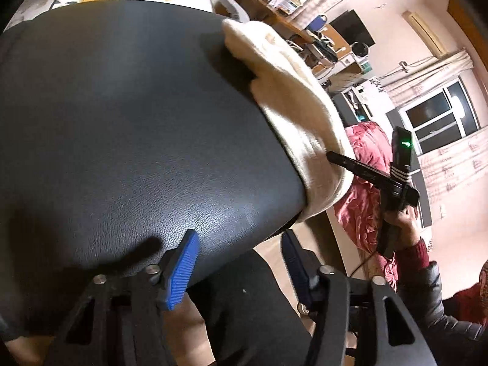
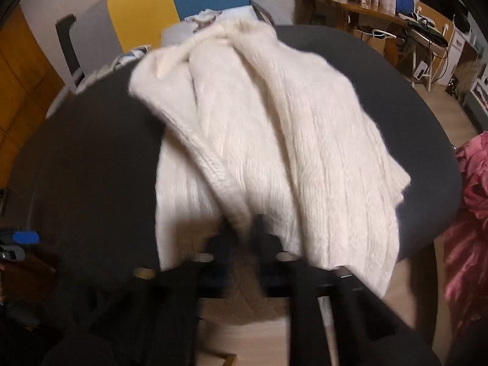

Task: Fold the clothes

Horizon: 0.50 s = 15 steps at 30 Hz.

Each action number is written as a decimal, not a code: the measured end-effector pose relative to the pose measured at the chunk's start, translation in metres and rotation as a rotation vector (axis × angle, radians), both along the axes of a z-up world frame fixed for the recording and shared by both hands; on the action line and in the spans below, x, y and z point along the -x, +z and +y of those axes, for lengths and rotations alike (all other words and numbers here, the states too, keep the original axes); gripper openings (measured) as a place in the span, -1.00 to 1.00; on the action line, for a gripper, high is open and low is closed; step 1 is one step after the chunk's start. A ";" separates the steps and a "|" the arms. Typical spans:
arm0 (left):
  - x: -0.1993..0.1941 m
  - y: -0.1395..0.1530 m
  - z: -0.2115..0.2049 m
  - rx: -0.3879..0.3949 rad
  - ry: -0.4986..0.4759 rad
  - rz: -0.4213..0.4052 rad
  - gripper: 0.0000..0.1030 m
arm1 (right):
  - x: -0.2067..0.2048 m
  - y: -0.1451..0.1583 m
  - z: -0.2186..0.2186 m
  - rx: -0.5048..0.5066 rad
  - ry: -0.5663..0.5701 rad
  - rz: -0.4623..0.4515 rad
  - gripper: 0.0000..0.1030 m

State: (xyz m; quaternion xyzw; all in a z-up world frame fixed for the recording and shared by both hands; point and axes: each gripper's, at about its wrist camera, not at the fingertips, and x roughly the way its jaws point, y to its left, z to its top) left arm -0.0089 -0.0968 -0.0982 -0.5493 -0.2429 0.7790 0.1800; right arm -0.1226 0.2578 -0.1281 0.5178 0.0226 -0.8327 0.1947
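Note:
A cream knitted sweater (image 2: 274, 140) lies crumpled on a round black leather table (image 2: 91, 152), its hem hanging over the near edge. My right gripper (image 2: 247, 227), dark and blurred, is shut on the sweater's ribbed edge. The left wrist view shows the sweater (image 1: 292, 91) bunched at the table's right rim, with my right gripper (image 1: 331, 155) pinching its edge and a hand (image 1: 402, 216) holding it. My left gripper (image 1: 241, 247) stands open over the black table (image 1: 122, 122) near its edge, nothing between its blue pads (image 1: 183, 265). Its blue pad (image 2: 26, 238) shows at far left.
A pink-red quilt (image 1: 366, 152) lies beyond the table on the right, the quilt (image 2: 469, 213) close to the table's rim. A cluttered wooden desk (image 2: 350, 3) lines the far wall. A chair with a yellow and blue back (image 2: 170, 6) stands behind the table.

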 end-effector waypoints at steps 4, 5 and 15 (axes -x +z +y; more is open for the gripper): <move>0.001 -0.007 -0.006 -0.035 0.045 -0.040 -0.07 | -0.016 0.005 0.006 0.183 -0.032 -0.031 -0.84; 0.002 -0.009 -0.007 -0.039 0.050 -0.048 -0.07 | -0.020 0.006 0.007 0.228 -0.041 -0.040 -0.84; -0.007 0.004 -0.007 -0.087 0.031 -0.013 -0.07 | -0.043 -0.008 -0.037 0.564 -0.049 -0.226 -0.84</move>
